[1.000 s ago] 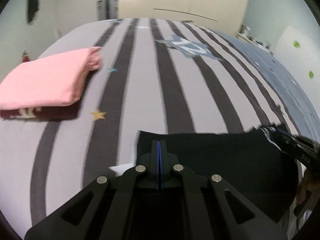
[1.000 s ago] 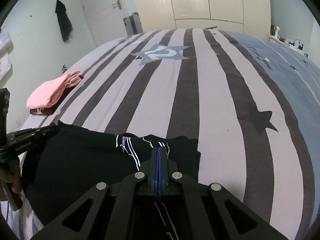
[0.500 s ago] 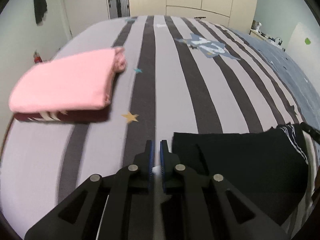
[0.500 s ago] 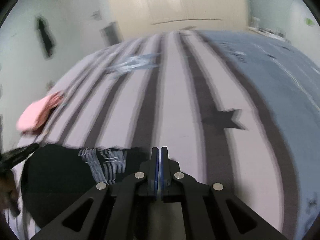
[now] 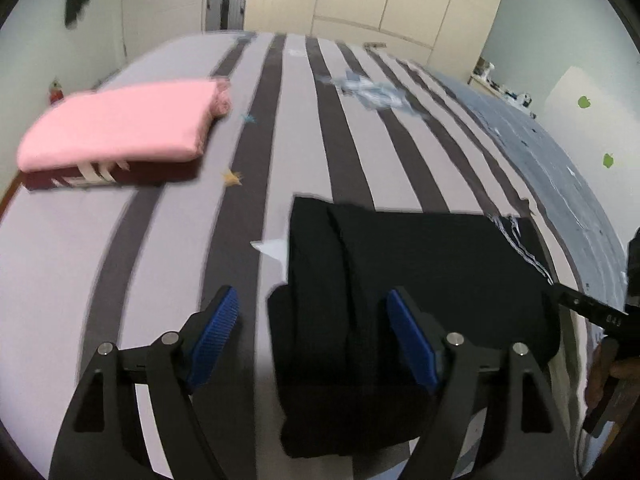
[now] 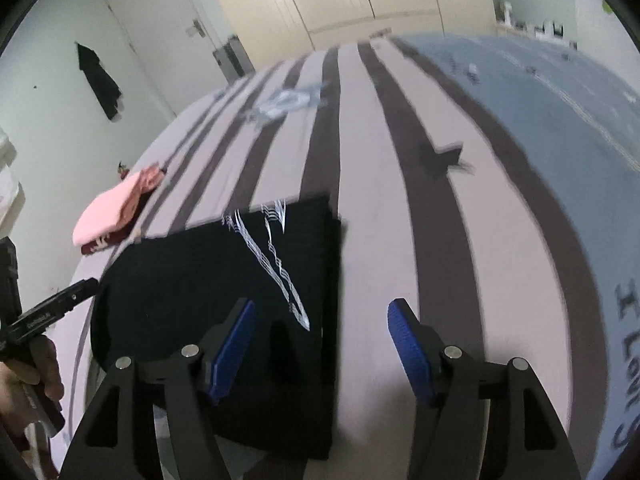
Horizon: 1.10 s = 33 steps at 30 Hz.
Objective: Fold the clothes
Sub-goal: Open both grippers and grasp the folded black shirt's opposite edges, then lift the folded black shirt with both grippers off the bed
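Note:
A black garment [image 5: 420, 280] with a white line print lies folded near the bed's front edge; it also shows in the right wrist view [image 6: 224, 292]. My left gripper [image 5: 312, 334] is open above its left edge, holding nothing. My right gripper [image 6: 322, 340] is open above its right edge, holding nothing. A folded pink garment [image 5: 120, 124] lies on a folded maroon one [image 5: 112, 176] at the far left; the stack also shows small in the right wrist view [image 6: 116, 208].
The bed has a grey-and-dark striped cover [image 5: 168, 264] with a blue part [image 6: 560, 128] on the right. Wardrobe doors [image 5: 372, 0] stand beyond the bed. A suitcase [image 6: 232, 60] stands by the door. The other gripper's tip [image 5: 588, 308] shows at the right.
Both grippers have let go of the black garment, opened wide and pulled back. The garment now lies folded flat on the bed.

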Tool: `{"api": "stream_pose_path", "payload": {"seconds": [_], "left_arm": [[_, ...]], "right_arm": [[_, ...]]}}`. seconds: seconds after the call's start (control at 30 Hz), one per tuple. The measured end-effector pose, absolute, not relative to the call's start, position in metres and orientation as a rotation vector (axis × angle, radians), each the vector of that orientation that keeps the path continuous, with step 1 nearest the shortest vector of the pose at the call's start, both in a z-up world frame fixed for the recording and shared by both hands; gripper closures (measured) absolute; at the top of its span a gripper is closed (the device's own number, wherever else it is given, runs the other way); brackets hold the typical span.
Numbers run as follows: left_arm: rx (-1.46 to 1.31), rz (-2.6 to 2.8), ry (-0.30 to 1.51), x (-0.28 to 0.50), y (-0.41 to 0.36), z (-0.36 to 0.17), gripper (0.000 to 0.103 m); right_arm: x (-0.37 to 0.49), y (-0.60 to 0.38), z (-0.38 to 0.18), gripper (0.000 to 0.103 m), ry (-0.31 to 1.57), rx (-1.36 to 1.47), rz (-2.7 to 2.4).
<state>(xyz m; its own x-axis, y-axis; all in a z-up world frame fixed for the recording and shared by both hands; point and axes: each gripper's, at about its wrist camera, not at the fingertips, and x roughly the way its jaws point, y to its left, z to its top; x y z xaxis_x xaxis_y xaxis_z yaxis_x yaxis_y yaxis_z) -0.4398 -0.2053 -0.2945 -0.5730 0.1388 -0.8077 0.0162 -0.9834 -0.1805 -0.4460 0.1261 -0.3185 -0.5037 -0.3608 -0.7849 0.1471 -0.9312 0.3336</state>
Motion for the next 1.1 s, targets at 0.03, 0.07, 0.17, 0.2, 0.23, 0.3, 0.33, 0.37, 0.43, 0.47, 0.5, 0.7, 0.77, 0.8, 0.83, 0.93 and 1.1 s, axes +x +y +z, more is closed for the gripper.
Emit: {"api": "stream_pose_path", "payload": {"seconds": [0.03,0.07,0.17,0.2,0.23,0.3,0.33,0.37,0.43,0.47,0.5,0.7,0.77,0.8,0.83,0.93,1.1], "left_arm": [[-1.431,2.707,-0.263,-0.443,-0.205,-0.297,0.028],[-1.444,2.699,-0.269,-0.445,-0.204,-0.299,0.028],[-1.448,2.683,-0.299,-0.451,-0.206,-0.302,0.028],[-1.449,2.678,-0.305,-0.452,-0.206,-0.303,0.028],[-1.452,2.671,-0.311,-0.452,-0.205,-0.305,0.028],[-1.462,2.653,-0.334,-0.454,-0.206,-0.310,0.028],[-1.465,2.640,-0.361,-0.455,-0.208,-0.313,0.028],[-1.467,2.629,-0.386,-0.456,-0.209,-0.315,0.026],[-1.471,2.607,-0.436,-0.457,-0.211,-0.319,0.023],[-1.472,2.596,-0.458,-0.457,-0.212,-0.321,0.021],[-1.472,2.588,-0.465,-0.458,-0.211,-0.321,0.021],[-1.475,2.544,-0.501,-0.460,-0.204,-0.323,0.025],[-1.472,2.545,-0.472,-0.460,-0.199,-0.323,0.028],[-1.471,2.546,-0.461,-0.461,-0.196,-0.323,0.028],[-1.469,2.545,-0.451,-0.461,-0.194,-0.323,0.030],[-1.451,2.537,-0.439,-0.462,-0.190,-0.322,0.041],[-1.418,2.532,-0.425,-0.462,-0.186,-0.319,0.062]], "right_arm": [[-0.448,0.125,-0.323,0.038,-0.345,1.399,-2.465],[-0.451,0.124,-0.327,0.038,-0.370,1.431,-2.457],[-0.454,0.115,-0.331,0.038,-0.339,1.421,-2.458],[-0.455,0.113,-0.334,0.038,-0.334,1.422,-2.452],[-0.456,0.112,-0.336,0.038,-0.332,1.424,-2.445],[-0.457,0.110,-0.339,0.038,-0.333,1.424,-2.431],[-0.458,0.111,-0.340,0.038,-0.337,1.421,-2.425],[-0.459,0.111,-0.340,0.038,-0.341,1.417,-2.419],[-0.462,0.110,-0.341,0.038,-0.349,1.413,-2.397],[-0.465,0.109,-0.342,0.038,-0.346,1.413,-2.385],[-0.467,0.108,-0.344,0.038,-0.353,1.411,-2.375],[-0.474,0.106,-0.349,0.039,-0.395,1.408,-2.321],[-0.476,0.105,-0.351,0.040,-0.403,1.413,-2.303],[-0.476,0.104,-0.351,0.040,-0.400,1.413,-2.300],[-0.475,0.104,-0.352,0.040,-0.398,1.413,-2.299],[-0.477,0.096,-0.353,0.040,-0.390,1.413,-2.281],[-0.479,0.084,-0.352,0.054,-0.369,1.404,-2.270]]}}
